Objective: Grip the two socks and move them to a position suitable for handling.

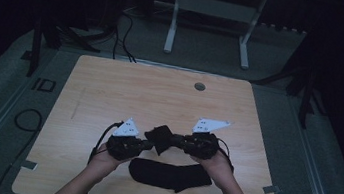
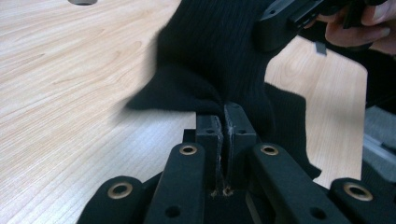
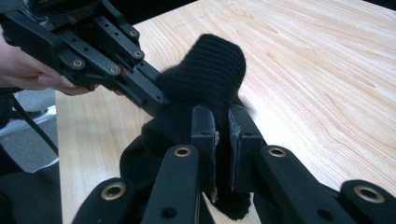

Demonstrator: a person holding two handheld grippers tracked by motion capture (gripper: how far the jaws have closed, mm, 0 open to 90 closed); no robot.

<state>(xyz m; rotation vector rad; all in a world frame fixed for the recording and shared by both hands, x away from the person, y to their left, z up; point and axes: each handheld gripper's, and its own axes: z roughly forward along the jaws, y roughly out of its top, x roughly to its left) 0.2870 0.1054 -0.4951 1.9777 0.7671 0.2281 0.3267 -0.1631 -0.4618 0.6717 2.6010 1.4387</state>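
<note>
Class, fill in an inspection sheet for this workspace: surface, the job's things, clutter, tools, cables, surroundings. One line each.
Surface: light wooden table, with a round grommet hole near its far edge.
Job's things: one black sock held up between both tools; a second black sock lying flat near the front edge.
Clutter: nothing seen.
Tools: left tool shut on the held sock's fabric; right tool shut on the same sock from the other side.
Cables: a black cable trails from the left tool; more black cables lie on the floor to the left.
Surroundings: dim room, grey floor, white table frame behind.
</note>
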